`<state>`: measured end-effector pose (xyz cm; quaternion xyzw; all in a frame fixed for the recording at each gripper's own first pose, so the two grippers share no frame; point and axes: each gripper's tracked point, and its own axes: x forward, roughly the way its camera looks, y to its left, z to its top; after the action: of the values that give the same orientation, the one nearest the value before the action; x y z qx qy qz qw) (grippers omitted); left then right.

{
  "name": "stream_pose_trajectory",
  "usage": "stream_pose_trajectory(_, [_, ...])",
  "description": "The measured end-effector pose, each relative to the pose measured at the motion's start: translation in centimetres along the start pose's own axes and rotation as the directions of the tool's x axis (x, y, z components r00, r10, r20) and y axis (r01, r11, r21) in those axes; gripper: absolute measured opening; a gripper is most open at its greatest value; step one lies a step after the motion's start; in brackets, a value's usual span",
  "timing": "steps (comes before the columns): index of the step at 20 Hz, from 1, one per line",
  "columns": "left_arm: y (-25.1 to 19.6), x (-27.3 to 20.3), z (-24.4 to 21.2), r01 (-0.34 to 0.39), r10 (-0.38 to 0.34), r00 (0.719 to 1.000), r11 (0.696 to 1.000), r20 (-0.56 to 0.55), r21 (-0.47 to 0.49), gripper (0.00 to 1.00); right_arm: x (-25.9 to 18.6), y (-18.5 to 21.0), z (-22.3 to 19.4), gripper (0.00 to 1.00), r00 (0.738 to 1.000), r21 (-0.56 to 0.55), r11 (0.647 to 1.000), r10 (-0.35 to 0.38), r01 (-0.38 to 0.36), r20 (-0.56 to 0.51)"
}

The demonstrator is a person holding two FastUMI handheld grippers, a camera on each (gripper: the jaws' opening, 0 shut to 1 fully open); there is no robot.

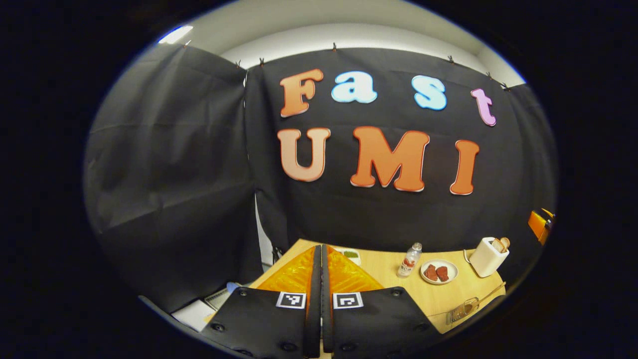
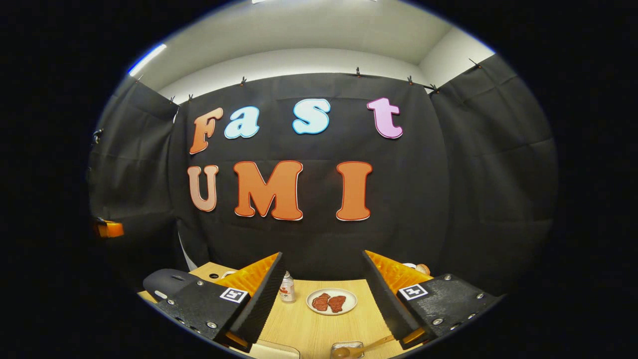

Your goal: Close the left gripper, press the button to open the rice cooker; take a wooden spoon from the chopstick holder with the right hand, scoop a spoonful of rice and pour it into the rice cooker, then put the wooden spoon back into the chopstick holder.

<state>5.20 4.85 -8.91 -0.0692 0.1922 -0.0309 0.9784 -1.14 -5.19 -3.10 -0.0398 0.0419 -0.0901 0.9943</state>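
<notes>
Here the left tongs (image 1: 321,264) are seen in the left gripper view with both fingers pressed together, nothing held between them, raised above the wooden counter (image 1: 438,294). Beyond them on the counter a small plastic bottle (image 1: 409,260) is stood upright, and just to its right a white plate (image 1: 439,271) carrying two reddish pieces of meat is set. Farther right a white toaster (image 1: 488,256) with bread in its slot is placed. Near the counter's front edge a clear container (image 1: 461,309) with a wooden spoon (image 1: 486,295) lying in it, handle slanted up to the right, is found.

In the right gripper view the right tongs (image 2: 323,279) are held wide apart and empty, the plate (image 2: 332,301) and bottle (image 2: 286,288) being framed between the fingers. The spoon (image 2: 356,349) and container (image 2: 347,346) are seen at the bottom edge. Whether the dark rounded object (image 2: 167,281) at the left is the rice cooker cannot be told.
</notes>
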Motion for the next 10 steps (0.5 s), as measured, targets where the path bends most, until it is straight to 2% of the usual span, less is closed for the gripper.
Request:
stream_pose_trajectory(2, [-0.5,0.7,-3.0,0.059,-0.069,0.987,0.996,-0.145,-0.074,0.06,-0.2,-0.8,-0.4,0.94,1.0,-0.013,1.0,-0.02,0.019,-0.005])
stream_pose_trajectory(5, [0.0,2.2,-6.8,0.052,-0.094,0.943,0.989,-0.32,-0.139,0.06,-0.4,-1.6,-0.9,0.94,0.999,-0.016,0.999,-0.043,0.043,-0.02])
stream_pose_trajectory(10, [0.1,2.9,-11.4,0.036,-0.163,0.852,0.966,-0.497,-0.255,0.06,-0.9,-2.7,-2.3,0.95,0.996,-0.033,0.997,-0.076,0.074,-0.049])
